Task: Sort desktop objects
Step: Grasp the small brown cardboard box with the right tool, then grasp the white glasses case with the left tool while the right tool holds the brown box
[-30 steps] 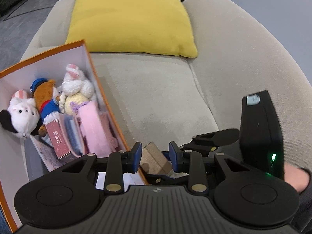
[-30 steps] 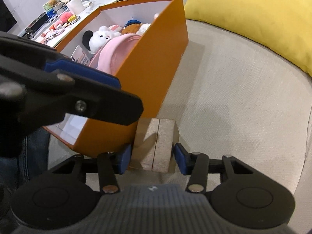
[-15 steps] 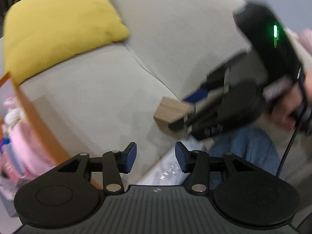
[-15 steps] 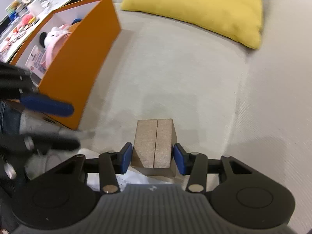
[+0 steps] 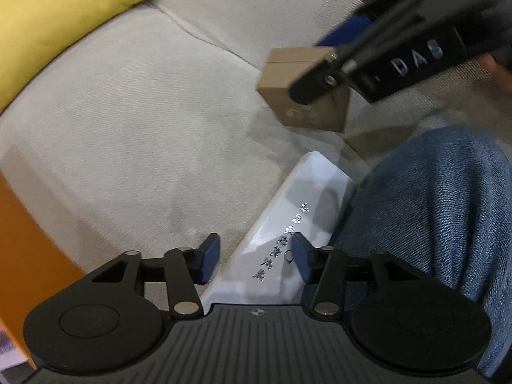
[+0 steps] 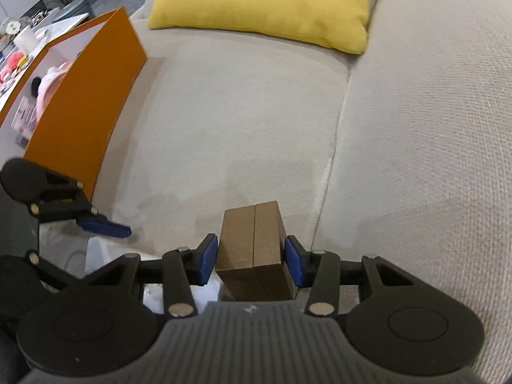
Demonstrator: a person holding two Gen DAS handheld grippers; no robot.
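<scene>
left wrist view: the left gripper [image 5: 252, 260] points steeply down over a white packet [image 5: 288, 224] with silver lettering that lies on the beige sofa seat [image 5: 134, 121], pressed against the person's denim-clad leg [image 5: 441, 211]. the jaws are opening; the packet's near end lies between the blue pads, which do not press on it. above and to the right, the right gripper [image 5: 332, 64] carries a brown cardboard box [image 5: 304, 96] clear of the cushion. the seat to the left is bare as far as the orange box [image 5: 28, 240] at the frame's edge and the yellow cushion [image 5: 57, 9] in the corner. a second ago this view looked into the orange box with the jaws much narrower.

right wrist view: the right gripper [image 6: 252, 264] clamps the brown cardboard box [image 6: 252, 240] between its pads, at a middling width. open seat stretches ahead to the yellow cushion [image 6: 265, 3]; the seam with the armrest [image 6: 425, 128] runs just to the right. the orange box [image 6: 83, 102] stands at left, the left gripper [image 6: 105, 228] below it. the cardboard box sat right beside the orange wall a second ago; now it is well apart from it.
</scene>
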